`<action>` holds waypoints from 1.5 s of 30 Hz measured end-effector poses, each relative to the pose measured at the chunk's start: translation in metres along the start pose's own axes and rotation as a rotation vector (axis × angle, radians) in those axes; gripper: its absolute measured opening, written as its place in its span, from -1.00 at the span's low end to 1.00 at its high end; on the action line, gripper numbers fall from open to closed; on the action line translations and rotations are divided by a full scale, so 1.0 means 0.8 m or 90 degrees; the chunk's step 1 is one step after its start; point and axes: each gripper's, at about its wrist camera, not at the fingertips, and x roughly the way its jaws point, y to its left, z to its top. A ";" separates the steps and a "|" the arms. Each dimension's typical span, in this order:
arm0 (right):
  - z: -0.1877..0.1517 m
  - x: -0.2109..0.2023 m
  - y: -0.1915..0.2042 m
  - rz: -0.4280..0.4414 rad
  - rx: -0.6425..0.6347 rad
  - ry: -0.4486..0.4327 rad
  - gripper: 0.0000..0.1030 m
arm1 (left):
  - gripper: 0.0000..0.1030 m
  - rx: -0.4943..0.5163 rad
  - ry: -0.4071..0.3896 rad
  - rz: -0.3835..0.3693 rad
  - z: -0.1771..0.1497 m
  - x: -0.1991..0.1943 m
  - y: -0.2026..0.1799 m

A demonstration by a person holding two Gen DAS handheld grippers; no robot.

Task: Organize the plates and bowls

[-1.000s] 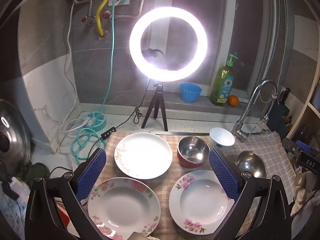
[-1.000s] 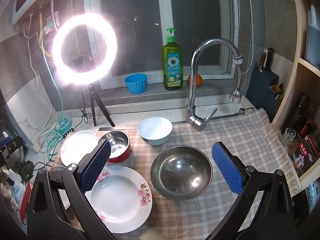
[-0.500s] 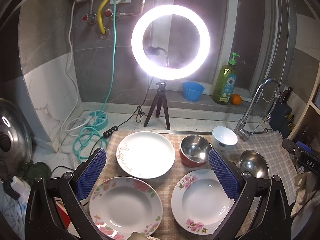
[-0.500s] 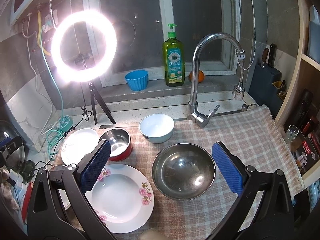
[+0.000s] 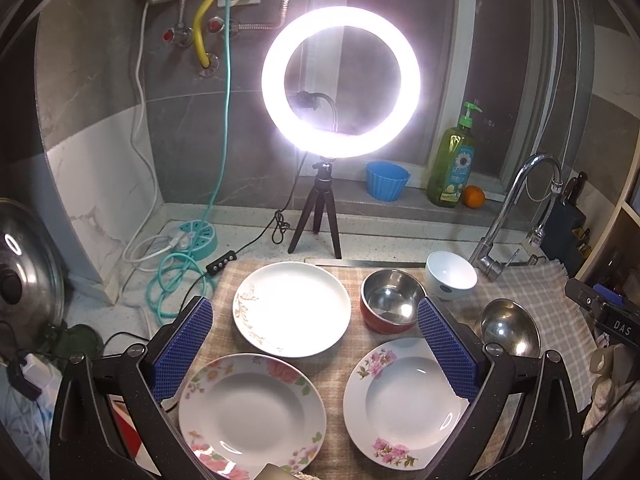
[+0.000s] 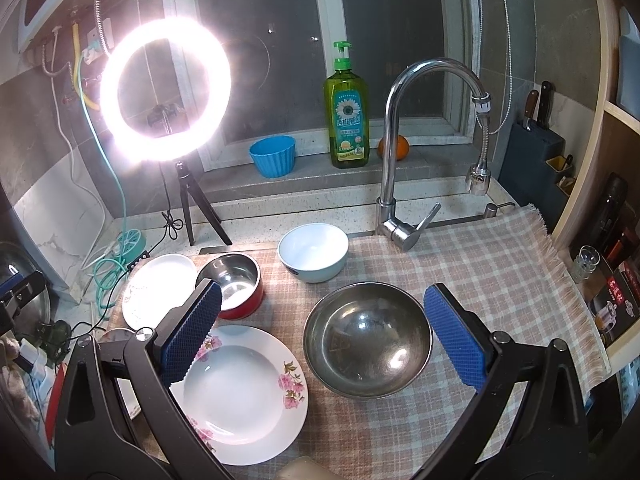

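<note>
Nothing looks sorted yet: 3 plates and 3 bowls all sit singly on the checked cloth (image 6: 480, 264), none stacked, so the whole job of grouping them appears to lie ahead. The left gripper (image 5: 316, 344) hangs above the plates with its jaws spread wide and nothing between the blue pads. In the left wrist view, the plain white plate (image 5: 292, 308) lies at 12 o'clock from it, the rose-rimmed plate (image 5: 252, 412) at about 7 o'clock and the pink-flowered plate (image 5: 404, 400) at about 5 o'clock, partly behind the right-hand finger. The red bowl (image 5: 394, 306) with its steel lining sits at 1 o'clock, just beside the white plate, and the white bowl (image 5: 451, 274) is beyond it near the tap (image 5: 516, 208). The right gripper (image 6: 322, 336) is likewise spread and empty. In the right wrist view, the steel bowl (image 6: 368, 340) rests between and just ahead of its 2 fingers, at roughly 3 o'clock from the midpoint, which makes it the likeliest first pick. The white bowl lies at 12 o'clock, apart from the steel one. The pink-flowered plate lies at 7 o'clock, with its rim close to the steel bowl, though whether they touch cannot be told.
</note>
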 end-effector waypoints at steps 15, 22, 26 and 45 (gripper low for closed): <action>-0.002 0.004 0.001 0.002 -0.001 0.005 0.99 | 0.98 0.002 0.000 0.004 -0.001 0.004 -0.004; 0.001 0.004 0.000 0.002 0.001 0.007 0.99 | 0.98 0.004 0.001 0.004 0.000 0.004 -0.004; 0.002 0.005 0.000 0.002 0.001 0.008 0.99 | 0.98 0.003 0.004 0.004 0.000 0.006 -0.002; -0.008 0.008 0.000 0.004 0.012 0.038 0.99 | 0.98 0.007 0.025 0.006 -0.004 0.014 -0.003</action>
